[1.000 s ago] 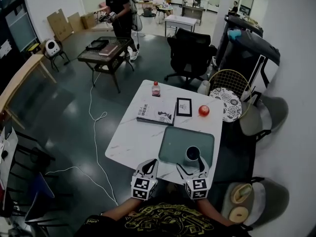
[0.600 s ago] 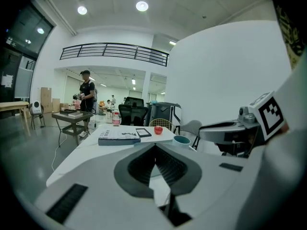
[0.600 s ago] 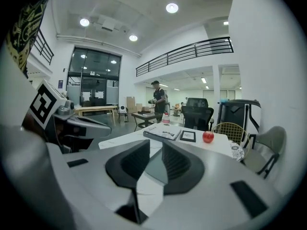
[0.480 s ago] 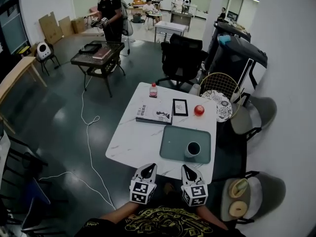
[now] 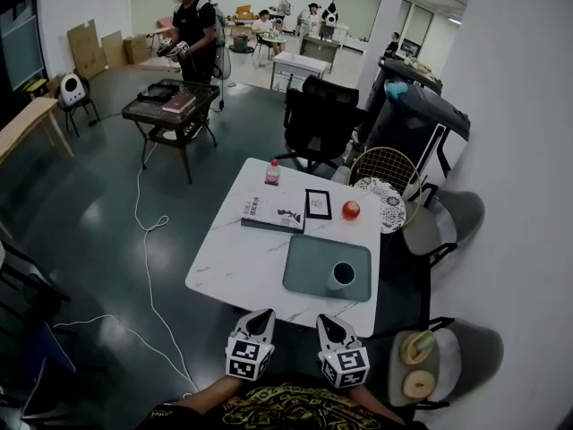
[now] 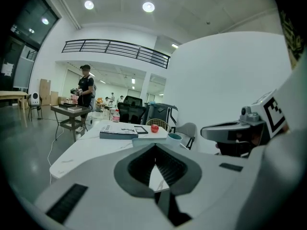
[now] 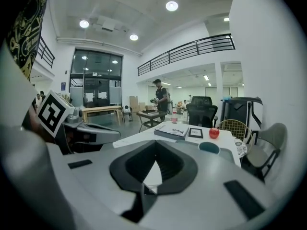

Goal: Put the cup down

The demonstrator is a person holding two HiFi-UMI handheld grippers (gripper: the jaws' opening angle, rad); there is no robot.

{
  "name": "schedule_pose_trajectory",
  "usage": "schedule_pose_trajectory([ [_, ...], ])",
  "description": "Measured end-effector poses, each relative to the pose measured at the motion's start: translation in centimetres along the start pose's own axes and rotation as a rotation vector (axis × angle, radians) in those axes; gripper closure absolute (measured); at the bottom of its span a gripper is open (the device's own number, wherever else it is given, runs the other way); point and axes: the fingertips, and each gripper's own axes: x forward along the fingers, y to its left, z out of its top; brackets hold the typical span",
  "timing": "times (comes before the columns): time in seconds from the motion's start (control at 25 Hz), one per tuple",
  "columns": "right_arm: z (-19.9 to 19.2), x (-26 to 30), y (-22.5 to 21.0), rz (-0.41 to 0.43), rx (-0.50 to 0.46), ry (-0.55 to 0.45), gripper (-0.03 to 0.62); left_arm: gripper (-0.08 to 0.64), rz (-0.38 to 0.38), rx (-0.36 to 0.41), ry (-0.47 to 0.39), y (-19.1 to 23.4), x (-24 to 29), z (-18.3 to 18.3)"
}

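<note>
A pale cup (image 5: 341,276) with a dark inside stands upright on the green tray (image 5: 309,271), at the near right of the white marble table (image 5: 224,258). Nothing touches it. My right gripper (image 5: 328,322) is shut and empty, drawn back past the table's near edge, close to my body. My left gripper (image 5: 261,316) hangs beside it, also shut and empty. In the left gripper view the cup (image 6: 173,137) shows beyond the shut jaws (image 6: 154,150). In the right gripper view the cup (image 7: 209,147) lies ahead and to the right of the jaws (image 7: 154,146).
On the table's far half lie a book (image 5: 271,213), a small black frame (image 5: 318,204), a red apple (image 5: 351,210) and a bottle (image 5: 271,172). A black office chair (image 5: 318,119) and a wire basket chair (image 5: 387,173) stand behind. Grey chairs (image 5: 448,356) stand at the right; a cable (image 5: 143,240) runs on the floor.
The right gripper has let go of the cup, drawn back off the table toward me and shut. The cup stays on the tray. The left gripper has drawn back slightly.
</note>
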Motion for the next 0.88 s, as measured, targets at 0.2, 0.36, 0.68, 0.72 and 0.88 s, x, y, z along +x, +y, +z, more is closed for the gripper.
schedule_pose_trajectory([
  [0.2, 0.4, -1.3, 0.9, 0.041, -0.031, -0.014, 0.584, 0.549, -0.013, 0.004, -0.013, -1.8, -1.1, 0.5],
  [0.36, -1.1, -4.2, -0.4, 0.029, -0.046, -0.016, 0.584, 0.549, -0.037, 0.004, -0.008, -5.0, -1.4, 0.3],
  [0.68, -3.4, -11.8, -3.9, -0.013, -0.020, -0.016, 0.584, 0.549, -0.077, 0.029, -0.006, -13.4, -2.2, -0.6],
  [0.72, -3.4, -12.8, -4.1, -0.013, -0.017, -0.017, 0.584, 0.549, -0.074, 0.032, -0.002, -14.4, -2.6, -0.9],
  [0.88, -4.6, -16.3, -4.6, 0.008, -0.010, -0.039, 0.586, 0.549, -0.042, 0.032, 0.004, -17.6, -4.7, -2.2],
])
